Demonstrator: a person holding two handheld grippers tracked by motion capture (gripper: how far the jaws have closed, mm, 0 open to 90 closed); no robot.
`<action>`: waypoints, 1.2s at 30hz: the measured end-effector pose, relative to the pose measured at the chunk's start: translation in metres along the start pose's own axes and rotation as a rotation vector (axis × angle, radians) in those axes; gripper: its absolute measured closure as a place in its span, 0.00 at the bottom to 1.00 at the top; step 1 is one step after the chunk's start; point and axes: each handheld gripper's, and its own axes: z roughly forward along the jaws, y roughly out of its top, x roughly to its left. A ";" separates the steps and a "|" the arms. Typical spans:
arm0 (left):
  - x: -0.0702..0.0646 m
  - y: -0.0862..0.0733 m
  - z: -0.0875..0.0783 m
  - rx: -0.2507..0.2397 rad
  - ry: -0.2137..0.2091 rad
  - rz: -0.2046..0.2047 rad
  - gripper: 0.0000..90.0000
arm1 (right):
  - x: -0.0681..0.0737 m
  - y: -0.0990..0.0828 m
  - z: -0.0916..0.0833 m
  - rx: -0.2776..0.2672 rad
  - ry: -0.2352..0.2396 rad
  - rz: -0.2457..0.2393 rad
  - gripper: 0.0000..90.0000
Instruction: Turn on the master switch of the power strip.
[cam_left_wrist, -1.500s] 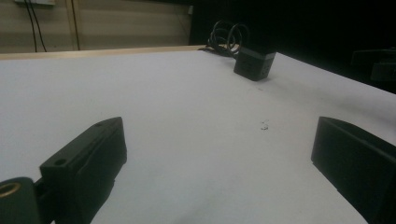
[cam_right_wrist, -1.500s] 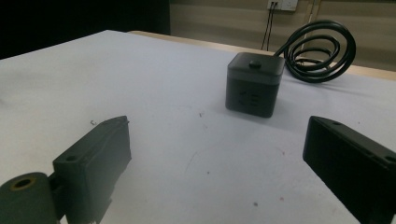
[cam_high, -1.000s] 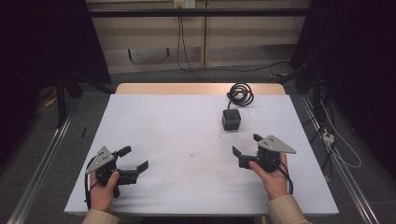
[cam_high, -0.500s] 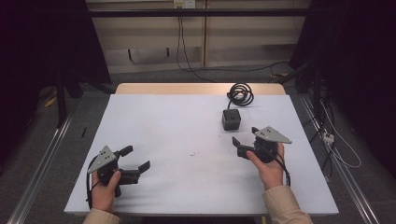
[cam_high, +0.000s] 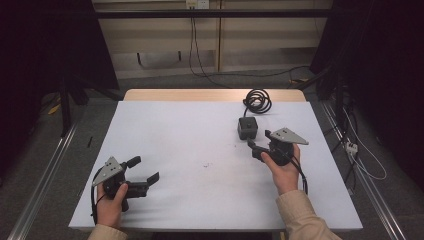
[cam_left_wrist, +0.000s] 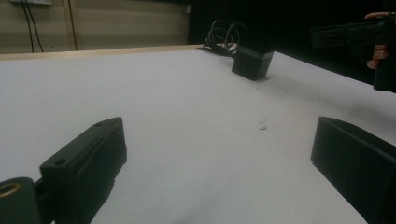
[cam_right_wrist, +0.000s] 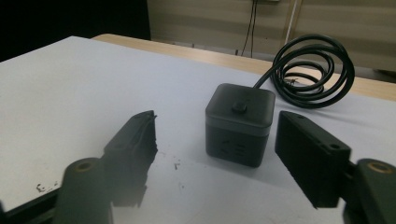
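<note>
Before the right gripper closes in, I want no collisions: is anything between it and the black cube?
Nothing visible. The right gripper faces the cube across bare table; the coiled cable lies behind the cube.

We find the power cube (cam_high: 247, 128) on the table (cam_high: 190, 140), right of centre toward the far edge. Behind it its coiled cable (cam_high: 257, 101) lies at that edge. The right gripper (cam_high: 260, 143) sits just before the cube, apparently apart; the left gripper (cam_high: 144, 170) is well apart at the near left.
</note>
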 end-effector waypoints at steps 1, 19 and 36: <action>0.000 0.000 0.000 -0.003 0.001 0.001 0.03 | -0.001 0.001 0.001 -0.003 -0.002 -0.002 0.37; 0.001 0.000 -0.003 -0.005 0.000 0.001 0.03 | -0.002 0.016 0.019 0.024 0.026 0.005 0.66; 0.001 -0.001 -0.004 -0.006 0.005 -0.001 0.03 | -0.008 0.022 0.025 0.040 0.037 0.038 0.78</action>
